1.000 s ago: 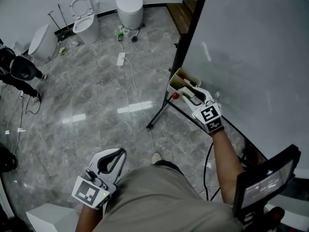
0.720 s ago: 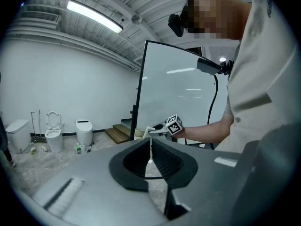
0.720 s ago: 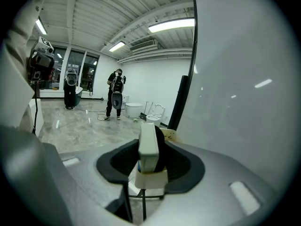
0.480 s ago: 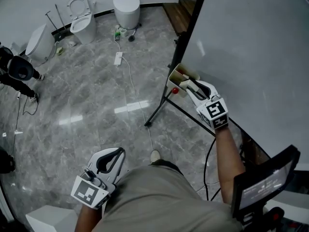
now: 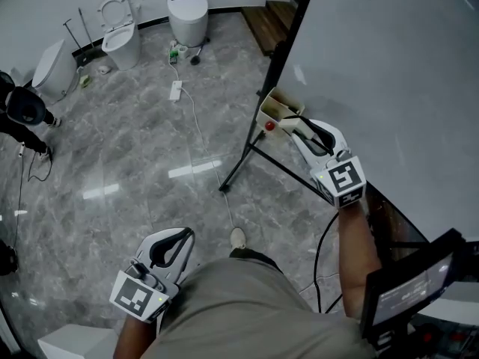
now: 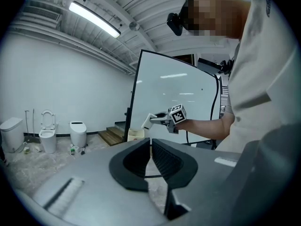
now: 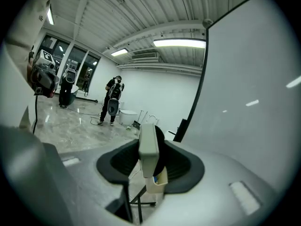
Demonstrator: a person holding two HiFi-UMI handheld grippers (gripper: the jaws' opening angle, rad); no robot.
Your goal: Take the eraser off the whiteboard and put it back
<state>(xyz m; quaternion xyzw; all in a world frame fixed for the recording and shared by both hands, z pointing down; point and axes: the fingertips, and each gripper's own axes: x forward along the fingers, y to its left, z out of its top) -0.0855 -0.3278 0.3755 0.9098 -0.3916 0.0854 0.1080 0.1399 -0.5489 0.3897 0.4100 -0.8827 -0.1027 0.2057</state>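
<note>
My right gripper [image 5: 293, 126] is shut on the eraser [image 5: 289, 123], a pale block with a black felt side, held just in front of the whiteboard [image 5: 389, 81]. In the right gripper view the eraser [image 7: 148, 147] stands upright between the black pads, above the small cream box [image 7: 158, 185] on the board's stand. From the left gripper view, the right gripper [image 6: 151, 120] and the eraser [image 6: 147, 120] show against the whiteboard [image 6: 174, 98]. My left gripper [image 5: 171, 241] hangs low at my left side, shut with nothing in it [image 6: 150, 157].
The cream box [image 5: 275, 105] and a red knob [image 5: 269, 126] sit on the board's black tripod stand [image 5: 239, 167]. A cable and power strip [image 5: 176, 90] lie on the marble floor. Toilets [image 5: 118, 34] stand by the far wall. A person [image 5: 22, 111] stands at the left. A screen [image 5: 415, 283] is at the lower right.
My right gripper has risen with the eraser, away from the cream box and along the whiteboard. The left gripper stays low at my side.
</note>
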